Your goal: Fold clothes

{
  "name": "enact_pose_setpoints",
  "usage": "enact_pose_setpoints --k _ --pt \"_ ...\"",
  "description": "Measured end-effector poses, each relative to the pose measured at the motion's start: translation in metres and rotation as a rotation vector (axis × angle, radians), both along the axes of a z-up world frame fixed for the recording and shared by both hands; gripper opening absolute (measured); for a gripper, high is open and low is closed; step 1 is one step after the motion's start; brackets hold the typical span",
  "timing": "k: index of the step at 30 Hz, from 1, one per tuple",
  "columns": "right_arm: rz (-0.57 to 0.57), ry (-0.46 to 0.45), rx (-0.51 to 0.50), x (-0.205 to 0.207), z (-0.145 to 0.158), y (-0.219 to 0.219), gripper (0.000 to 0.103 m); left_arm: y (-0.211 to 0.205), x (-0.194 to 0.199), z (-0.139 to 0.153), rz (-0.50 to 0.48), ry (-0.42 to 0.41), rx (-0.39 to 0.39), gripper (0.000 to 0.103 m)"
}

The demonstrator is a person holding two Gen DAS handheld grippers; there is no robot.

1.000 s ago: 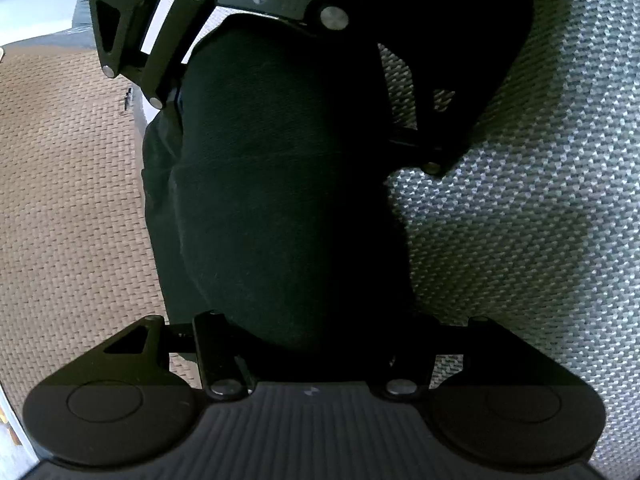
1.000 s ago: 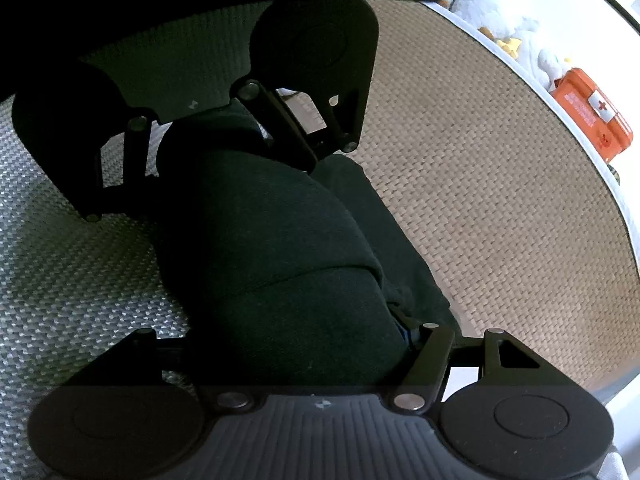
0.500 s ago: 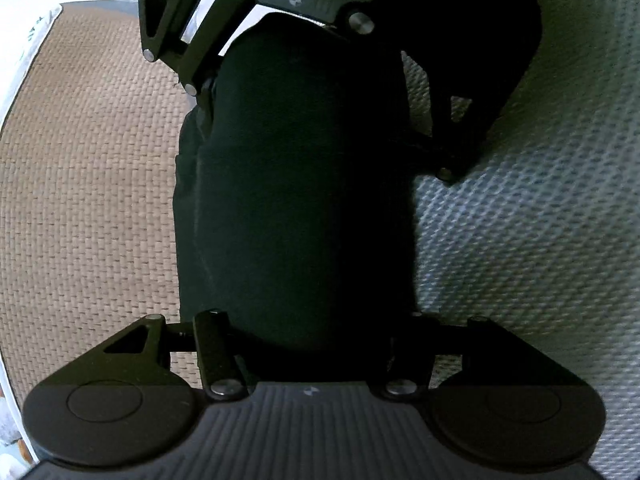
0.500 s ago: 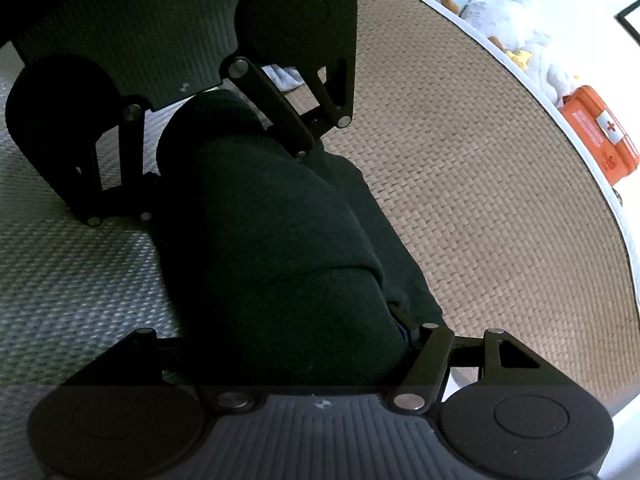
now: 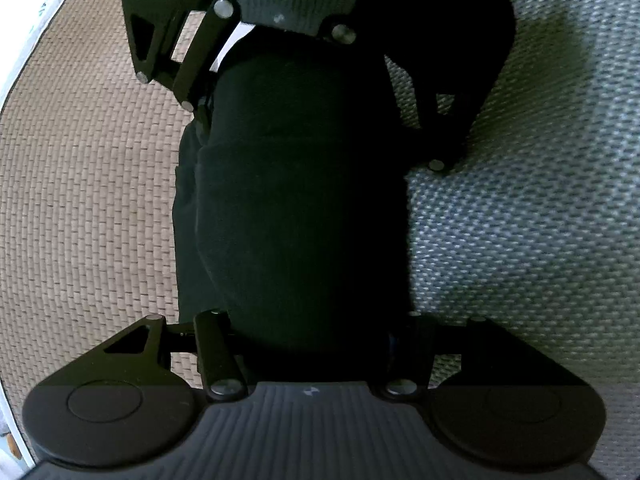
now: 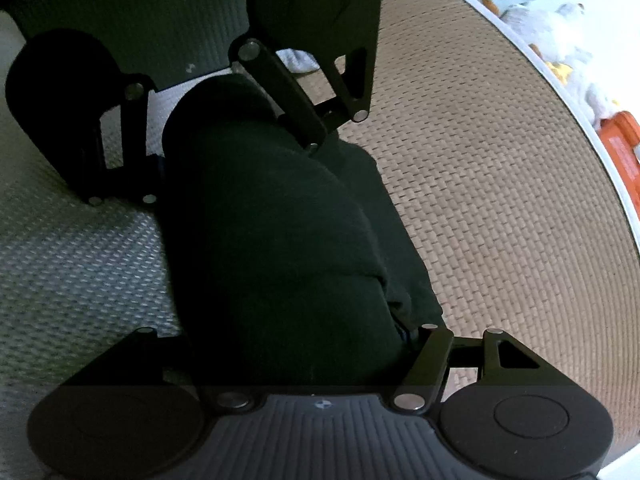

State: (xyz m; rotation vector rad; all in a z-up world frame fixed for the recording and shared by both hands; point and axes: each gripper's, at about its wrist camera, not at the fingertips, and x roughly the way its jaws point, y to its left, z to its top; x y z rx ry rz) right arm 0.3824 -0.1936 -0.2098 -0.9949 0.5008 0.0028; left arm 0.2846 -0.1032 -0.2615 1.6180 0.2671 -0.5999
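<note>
A thick folded black garment (image 5: 296, 208) hangs between my two grippers, which face each other at its two ends. My left gripper (image 5: 316, 316) is shut on the near end in the left wrist view, its fingertips buried in the cloth. The right gripper (image 5: 320, 128) clamps the far end there. In the right wrist view the same garment (image 6: 272, 248) runs from my right gripper (image 6: 304, 340) up to the left gripper (image 6: 228, 160). A loose flap hangs off one side of the bundle.
Below lie a tan woven mat (image 5: 88, 200) and a grey woven fabric (image 5: 520, 240), meeting under the bundle. Past the mat's white edge are an orange first-aid box (image 6: 624, 152) and white plush toys (image 6: 568, 40). A small white cloth (image 6: 300, 60) lies behind the left gripper.
Both grippers have carried the bundle sideways together and rolled slightly. The mat's far white edge has come into the left wrist view, and the orange box has slid to the right wrist view's edge.
</note>
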Motion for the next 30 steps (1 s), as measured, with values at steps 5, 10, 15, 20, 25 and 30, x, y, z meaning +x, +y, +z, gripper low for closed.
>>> enact_pose_setpoints --k 5,10,15,20,25,30 --pt "-0.002 0.001 -0.020 0.013 -0.002 -0.003 0.068 0.000 0.003 -0.003 -0.002 -0.012 0.003 0.059" --pt "-0.008 0.003 -0.026 0.027 -0.001 -0.008 0.068 -0.003 0.021 -0.004 0.008 -0.026 -0.016 0.059" --pt "-0.011 0.000 -0.041 0.036 -0.002 -0.012 0.068 -0.001 0.024 -0.006 0.004 -0.035 -0.032 0.059" --pt "-0.010 -0.032 -0.058 0.039 -0.007 -0.013 0.068 0.003 0.021 -0.010 0.000 -0.053 -0.062 0.059" --pt "0.002 -0.038 -0.072 0.044 -0.008 -0.014 0.068 0.007 0.020 -0.012 -0.003 -0.066 -0.072 0.059" --pt "-0.002 -0.027 -0.097 0.052 -0.008 -0.013 0.069 0.006 0.025 -0.013 0.022 -0.072 -0.078 0.059"
